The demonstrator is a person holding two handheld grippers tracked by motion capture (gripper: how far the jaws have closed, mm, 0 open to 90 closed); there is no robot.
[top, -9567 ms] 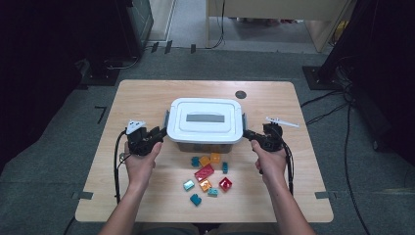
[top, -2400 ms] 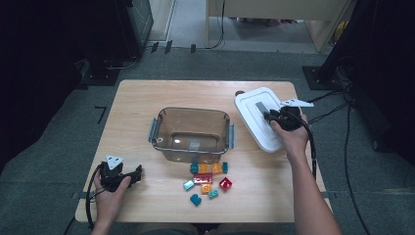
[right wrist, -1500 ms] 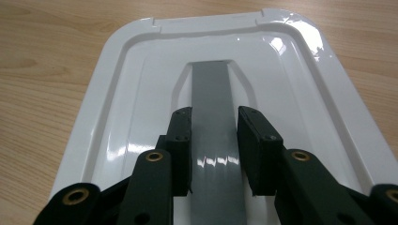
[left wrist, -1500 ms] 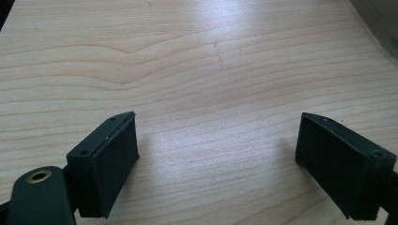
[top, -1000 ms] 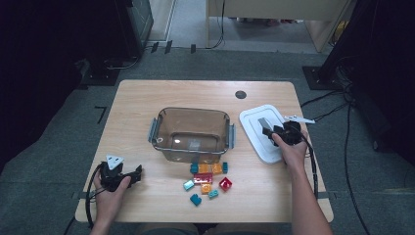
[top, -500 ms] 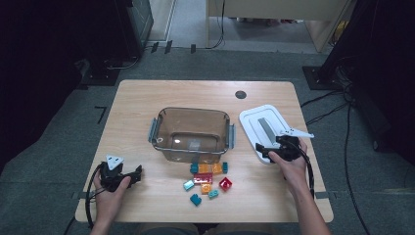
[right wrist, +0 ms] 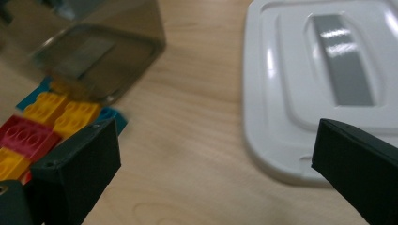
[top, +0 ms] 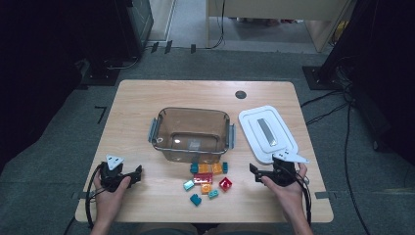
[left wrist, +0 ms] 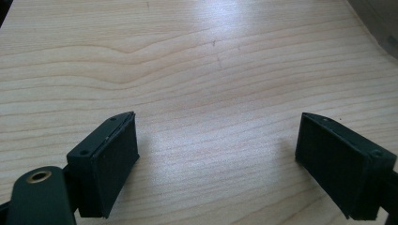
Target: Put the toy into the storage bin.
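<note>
Dark surroundings hide most of the room around the wooden bench [top: 147, 112]. Some bricks [top: 208, 178] sit tucked against the clear box [top: 192, 133], partly blurred through its wall in the right gripper view. Near the bench's front right, the right hand-held gripper [top: 255, 171] lies level, pointing left toward the bricks, its jaws just opened, nothing between them, the white lid [top: 266, 132] just behind it. The left hand-held gripper [top: 138, 172] rests at the front left, released, over bare wood.
</note>
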